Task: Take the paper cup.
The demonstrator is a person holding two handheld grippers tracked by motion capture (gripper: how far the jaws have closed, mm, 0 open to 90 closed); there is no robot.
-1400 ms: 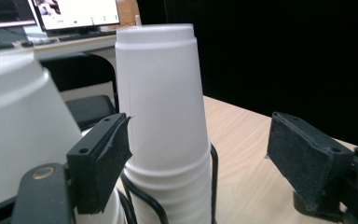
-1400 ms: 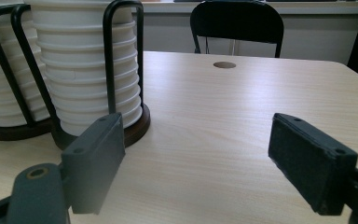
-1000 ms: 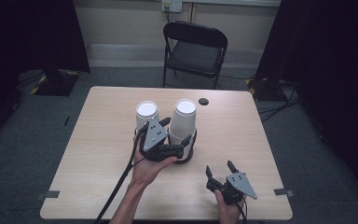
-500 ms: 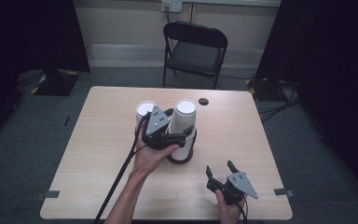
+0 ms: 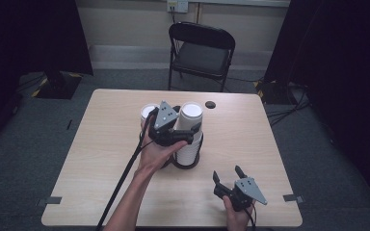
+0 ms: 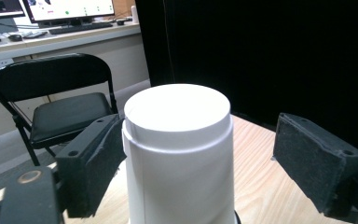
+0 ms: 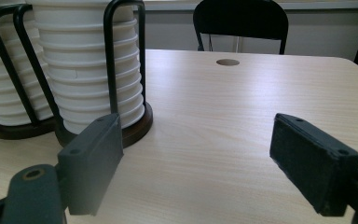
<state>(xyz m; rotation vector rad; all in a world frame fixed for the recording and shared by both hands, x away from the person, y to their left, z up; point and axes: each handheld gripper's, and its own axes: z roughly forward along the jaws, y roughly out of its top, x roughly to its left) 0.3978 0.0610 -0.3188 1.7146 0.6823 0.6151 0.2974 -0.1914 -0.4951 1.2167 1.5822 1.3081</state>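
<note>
Left gripper point(image 5: 183, 131) is closing in around the top cup of the right-hand paper cup stack point(image 6: 179, 154) in its black rack on the tabletop point(image 5: 250, 139), one pad touching, the other apart. Right gripper point(image 5: 227, 177) is sitting wide open near the front edge.

My left tool point(image 5: 189, 136) is black, with a grey three-cornered plate on top that has small dark screw dots. A long black cable hangs from it. Each jaw is a flat black block with a rough pad and a round screw hole near its end. My right tool point(image 5: 226, 174) looks the same, with its own grey plate. My arms are bare, no sleeves.
</note>
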